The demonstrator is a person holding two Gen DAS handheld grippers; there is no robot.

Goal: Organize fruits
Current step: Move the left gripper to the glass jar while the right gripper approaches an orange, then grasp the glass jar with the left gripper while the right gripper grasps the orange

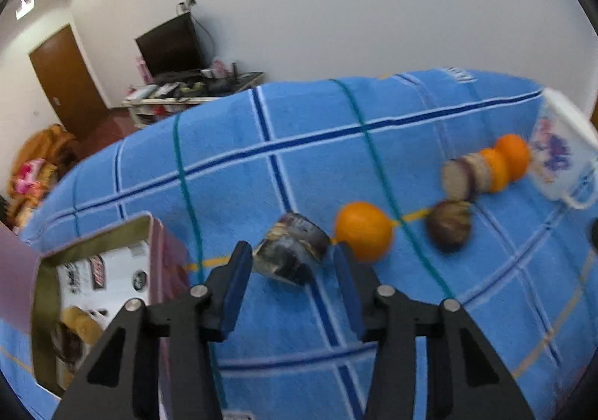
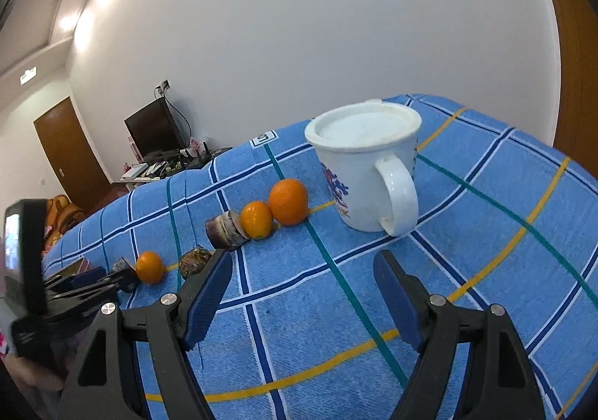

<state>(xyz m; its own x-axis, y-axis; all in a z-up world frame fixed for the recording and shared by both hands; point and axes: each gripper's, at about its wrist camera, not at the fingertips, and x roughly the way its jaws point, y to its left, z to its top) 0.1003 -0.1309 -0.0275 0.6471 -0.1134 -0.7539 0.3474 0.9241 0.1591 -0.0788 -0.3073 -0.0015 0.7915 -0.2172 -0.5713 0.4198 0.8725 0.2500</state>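
Observation:
A row of fruits lies on the blue checked cloth (image 1: pixel 373 308). In the left wrist view my left gripper (image 1: pixel 293 252) is open, with a dark sugarcane-like chunk (image 1: pixel 293 250) lying between its fingertips. An orange (image 1: pixel 364 231) sits just right of it, then a dark round fruit (image 1: pixel 448 225), a cut chunk (image 1: pixel 461 177) and two oranges (image 1: pixel 510 158). My right gripper (image 2: pixel 302 266) is open and empty, above bare cloth in front of the white mug (image 2: pixel 368 171). The right wrist view shows the same row: oranges (image 2: pixel 287 201), chunk (image 2: pixel 226 231), round fruit (image 2: pixel 194 261), orange (image 2: pixel 149 266).
A pink box (image 1: pixel 93 293) holding some fruit pieces stands at the left by my left gripper. The white mug (image 1: pixel 560 154) stands at the row's right end. The left gripper device (image 2: pixel 56 281) shows at the right wrist view's left edge. Beyond the bed are a TV stand and a door.

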